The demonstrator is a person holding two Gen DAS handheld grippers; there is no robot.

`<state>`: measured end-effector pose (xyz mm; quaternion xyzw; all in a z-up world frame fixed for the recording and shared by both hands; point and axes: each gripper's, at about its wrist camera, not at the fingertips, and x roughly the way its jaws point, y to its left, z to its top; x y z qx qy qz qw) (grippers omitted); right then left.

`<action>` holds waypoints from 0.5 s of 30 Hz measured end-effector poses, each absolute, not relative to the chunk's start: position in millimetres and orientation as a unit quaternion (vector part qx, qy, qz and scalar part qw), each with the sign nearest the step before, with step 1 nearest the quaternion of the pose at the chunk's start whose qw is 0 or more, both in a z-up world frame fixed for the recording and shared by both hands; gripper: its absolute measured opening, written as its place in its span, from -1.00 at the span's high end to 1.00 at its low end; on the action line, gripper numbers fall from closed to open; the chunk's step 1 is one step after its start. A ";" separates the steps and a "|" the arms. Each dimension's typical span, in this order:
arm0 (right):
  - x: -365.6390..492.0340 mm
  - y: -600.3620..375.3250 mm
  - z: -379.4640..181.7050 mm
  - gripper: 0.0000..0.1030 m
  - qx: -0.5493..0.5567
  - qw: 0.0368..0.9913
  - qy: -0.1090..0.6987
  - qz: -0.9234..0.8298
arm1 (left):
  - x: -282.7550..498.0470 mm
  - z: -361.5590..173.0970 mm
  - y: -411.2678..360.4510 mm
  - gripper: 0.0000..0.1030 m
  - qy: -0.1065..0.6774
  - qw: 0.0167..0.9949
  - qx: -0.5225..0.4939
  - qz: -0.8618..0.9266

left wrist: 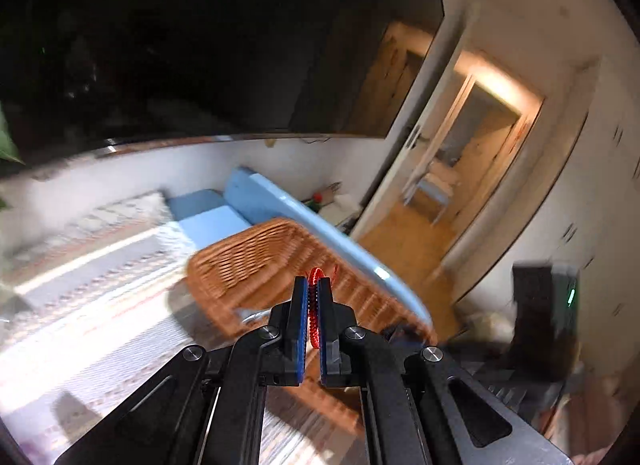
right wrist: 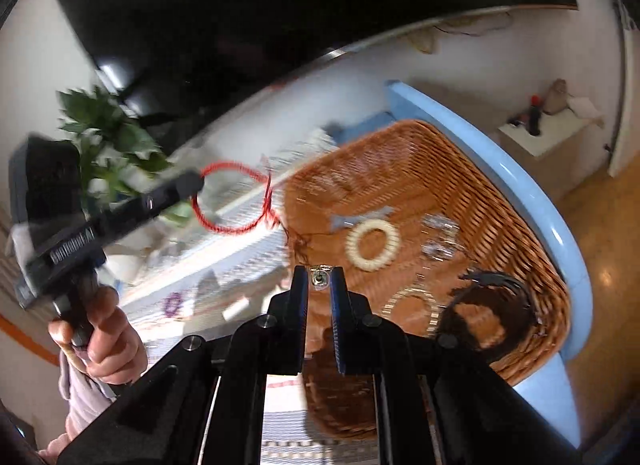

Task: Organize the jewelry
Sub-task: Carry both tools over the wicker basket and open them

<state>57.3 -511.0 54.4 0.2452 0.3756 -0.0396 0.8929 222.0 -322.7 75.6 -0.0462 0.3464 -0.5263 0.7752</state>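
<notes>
My left gripper (left wrist: 314, 285) is shut on a red braided cord bracelet (left wrist: 315, 319) and holds it in the air just left of a brown wicker basket (left wrist: 256, 261). In the right wrist view the left gripper (right wrist: 196, 183) shows at the left with the red loop (right wrist: 234, 197) hanging from its tips. My right gripper (right wrist: 319, 277) is shut on a small silver metal piece (right wrist: 319, 279) over the basket (right wrist: 460, 169). In the basket lie a cream beaded ring (right wrist: 373, 244), a silver bangle (right wrist: 412, 307), a dark bracelet (right wrist: 486, 311) and clear pieces (right wrist: 440, 239).
The basket stands on a light blue table (right wrist: 532, 201) covered with a striped woven cloth (left wrist: 88, 265). A purple bracelet (right wrist: 173, 304) lies on the cloth. A green plant (right wrist: 108, 133) and a large dark screen (left wrist: 200, 45) stand behind. An open doorway (left wrist: 452, 185) is at the right.
</notes>
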 end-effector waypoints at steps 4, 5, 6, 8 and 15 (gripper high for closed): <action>62.4 -514.1 33.3 0.76 0.241 0.886 0.391 -0.068 | 239.0 50.7 -346.1 0.92 0.372 0.757 -0.079 -0.531; 62.9 -514.9 28.7 0.76 0.238 0.884 0.396 -0.072 | 241.0 44.9 -351.0 0.92 0.378 0.755 -0.079 -0.531; 64.1 -513.7 26.1 0.76 0.232 0.884 0.399 -0.076 | 242.2 38.1 -356.6 0.92 0.383 0.754 -0.076 -0.528; 66.3 -511.5 23.1 0.76 0.222 0.884 0.404 -0.083 | 242.3 31.3 -359.8 0.93 0.386 0.756 -0.070 -0.523; 68.6 -499.0 25.2 0.65 0.181 0.890 0.401 -0.118 | 230.5 25.3 -368.8 0.35 0.392 0.772 -0.004 -0.501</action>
